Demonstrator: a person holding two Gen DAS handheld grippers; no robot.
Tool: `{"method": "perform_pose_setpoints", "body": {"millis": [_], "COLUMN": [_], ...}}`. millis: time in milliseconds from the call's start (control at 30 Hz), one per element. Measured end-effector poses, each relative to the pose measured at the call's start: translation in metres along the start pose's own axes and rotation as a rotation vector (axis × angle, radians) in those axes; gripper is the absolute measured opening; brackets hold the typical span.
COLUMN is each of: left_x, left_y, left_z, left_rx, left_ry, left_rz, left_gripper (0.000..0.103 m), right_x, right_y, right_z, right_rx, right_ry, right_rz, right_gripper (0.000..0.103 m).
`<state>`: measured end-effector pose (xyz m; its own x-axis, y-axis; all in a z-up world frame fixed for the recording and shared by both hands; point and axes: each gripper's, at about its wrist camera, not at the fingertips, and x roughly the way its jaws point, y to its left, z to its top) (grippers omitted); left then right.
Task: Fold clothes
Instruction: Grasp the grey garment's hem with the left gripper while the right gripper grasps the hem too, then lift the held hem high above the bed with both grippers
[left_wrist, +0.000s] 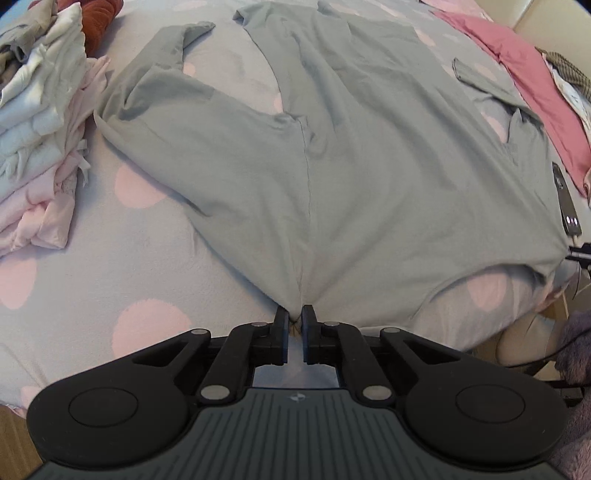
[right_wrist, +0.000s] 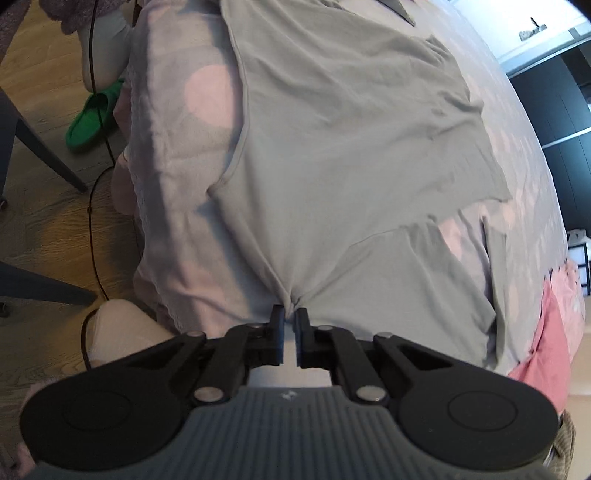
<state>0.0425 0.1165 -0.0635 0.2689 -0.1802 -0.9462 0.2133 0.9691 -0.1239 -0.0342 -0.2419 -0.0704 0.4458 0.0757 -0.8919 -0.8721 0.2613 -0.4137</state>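
A big bed (left_wrist: 66, 280) has a cover with pink dots. A grey shirt (left_wrist: 351, 155) lies spread flat on it, sleeves out to the sides. A stack of folded clothes (left_wrist: 40, 122) sits on the bed beside one sleeve. The left claw (left_wrist: 294, 319) pinches the shirt's near edge tight. The right claw (right_wrist: 289, 318) pinches another bunch of the shirt's edge.

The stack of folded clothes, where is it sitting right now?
In the left wrist view the stack of folded clothes sits at the far left on the polka-dot bedspread, just left of the grey shirt and its spread sleeve.
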Motion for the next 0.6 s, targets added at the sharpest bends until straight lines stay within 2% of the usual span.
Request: {"method": "perform_pose_setpoints", "body": {"millis": [200,300,400,500,567,600], "left_x": [-0.001,-0.007,-0.021,-0.026,-0.022,-0.017], "left_y": [-0.005,-0.011,-0.033,-0.069,-0.089,-0.099], "left_z": [-0.004,-0.01,-0.013,-0.021,-0.029,-0.037], "left_rx": [0.043,0.104,0.247,0.492,0.652,0.762], "left_ry": [0.027,0.011,-0.084,-0.175,-0.192,-0.196], "left_rz": [0.059,0.083,0.063,0.093,0.1,0.115], "left_gripper": [0.008,0.015,0.023,0.028,0.028,0.029], "right_x": [-0.001,-0.007,-0.013,-0.014,-0.015,-0.015], "right_y": [-0.004,-0.001,0.004,0.011,0.016,0.018], "right_z": [-0.002,-0.004,-0.003,0.0,0.004,0.006], "right_rx": [0.036,0.042,0.016,-0.037,-0.088,-0.114], "right_ry": [0.017,-0.015,-0.074,-0.11,-0.129,-0.138], "right_rz": [0.029,0.031,0.017,0.01,0.005,0.006], "right_gripper": [0.011,0.023,0.026,0.027,0.03,0.031]}}
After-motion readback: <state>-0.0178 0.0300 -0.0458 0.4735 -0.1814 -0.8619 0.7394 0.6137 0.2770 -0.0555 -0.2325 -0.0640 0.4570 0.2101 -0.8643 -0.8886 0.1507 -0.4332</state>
